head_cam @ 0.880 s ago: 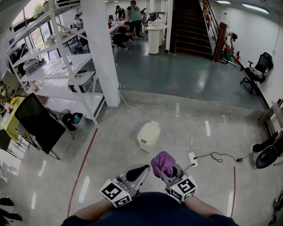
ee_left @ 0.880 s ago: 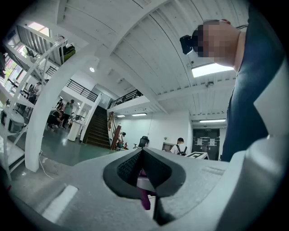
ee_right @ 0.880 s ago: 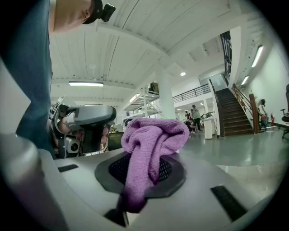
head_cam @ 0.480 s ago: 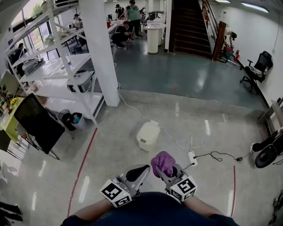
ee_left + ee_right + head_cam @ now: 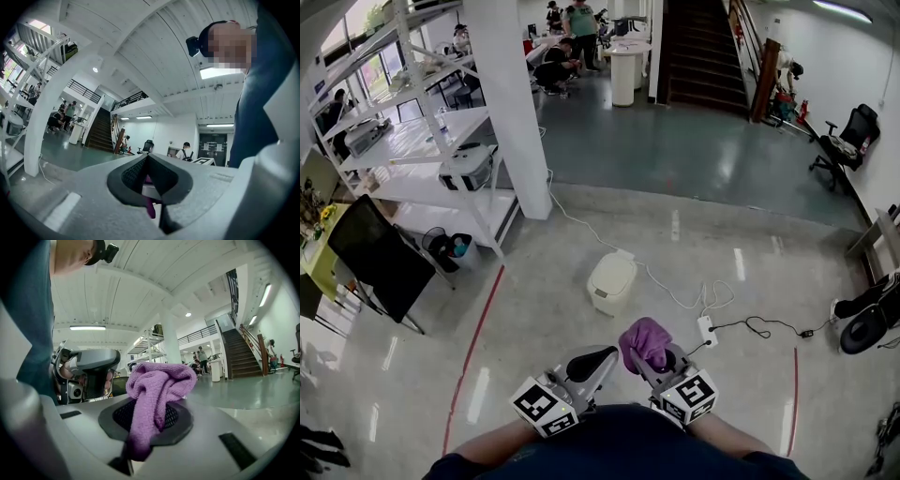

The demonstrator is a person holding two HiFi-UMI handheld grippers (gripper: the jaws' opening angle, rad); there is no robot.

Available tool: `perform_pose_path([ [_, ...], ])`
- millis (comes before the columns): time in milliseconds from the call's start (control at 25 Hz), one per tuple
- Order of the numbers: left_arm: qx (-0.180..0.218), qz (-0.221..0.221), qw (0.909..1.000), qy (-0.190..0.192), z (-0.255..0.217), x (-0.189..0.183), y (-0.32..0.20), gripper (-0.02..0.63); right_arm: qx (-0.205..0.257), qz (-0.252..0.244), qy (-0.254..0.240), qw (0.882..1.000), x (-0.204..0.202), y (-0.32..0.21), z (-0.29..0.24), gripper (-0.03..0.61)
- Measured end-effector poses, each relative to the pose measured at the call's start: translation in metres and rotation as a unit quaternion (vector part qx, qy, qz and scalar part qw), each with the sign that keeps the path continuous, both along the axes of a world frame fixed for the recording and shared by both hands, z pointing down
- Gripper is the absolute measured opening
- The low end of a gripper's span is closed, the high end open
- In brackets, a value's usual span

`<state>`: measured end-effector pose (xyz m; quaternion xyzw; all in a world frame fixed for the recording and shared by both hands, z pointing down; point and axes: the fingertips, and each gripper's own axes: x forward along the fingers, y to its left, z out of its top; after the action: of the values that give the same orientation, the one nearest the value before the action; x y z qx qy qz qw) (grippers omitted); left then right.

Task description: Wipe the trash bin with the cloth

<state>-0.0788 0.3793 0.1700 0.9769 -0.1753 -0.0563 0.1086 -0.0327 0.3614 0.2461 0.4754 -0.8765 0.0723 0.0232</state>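
A cream trash bin (image 5: 612, 283) with its lid down stands on the floor ahead of me, well beyond both grippers. A bunched purple cloth (image 5: 645, 340) sticks up out of my right gripper (image 5: 650, 360), which is shut on it; in the right gripper view the cloth (image 5: 157, 380) fills the jaws of that gripper (image 5: 149, 405). My left gripper (image 5: 602, 357) is held close beside it at waist height. In its own view the left gripper (image 5: 146, 160) has its jaws together with nothing between them.
A white pillar (image 5: 515, 103) and a white shelving rack (image 5: 422, 141) stand far left. A black panel (image 5: 380, 258) and a small dark bin (image 5: 450, 251) sit beside the rack. A power strip (image 5: 708, 330) with cables lies right of the trash bin. A red floor line (image 5: 474, 345) runs at the left.
The head view has shifted slightly, so the floor and bin sit a little higher in the picture. Both grippers keep the same pose, and the cloth stays in the right one.
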Motion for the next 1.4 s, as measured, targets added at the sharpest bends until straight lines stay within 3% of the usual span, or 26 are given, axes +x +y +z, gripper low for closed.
perform_pose_path([
  [480, -0.011, -0.035, 0.9993, -0.004, 0.011, 0.053, -0.007, -0.002, -0.018, -0.017, -0.017, 1.0, 0.059, -0.013, 0.021, 0.067],
  [720, -0.004, -0.045, 0.9989, 0.01, 0.011, 0.066, -0.035, -0.002, -0.024, -0.021, -0.014, 0.999, 0.076, -0.039, 0.031, 0.067],
  [1040, 0.002, -0.032, 0.9995, 0.001, 0.026, 0.069, -0.116, -0.002, -0.036, -0.004, 0.002, 0.999, 0.082, -0.124, 0.043, 0.067],
  [1400, -0.015, -0.009, 0.9997, 0.015, 0.033, 0.039, -0.27, -0.002, -0.046, 0.041, 0.004, 0.998, 0.063, -0.27, 0.043, 0.067],
])
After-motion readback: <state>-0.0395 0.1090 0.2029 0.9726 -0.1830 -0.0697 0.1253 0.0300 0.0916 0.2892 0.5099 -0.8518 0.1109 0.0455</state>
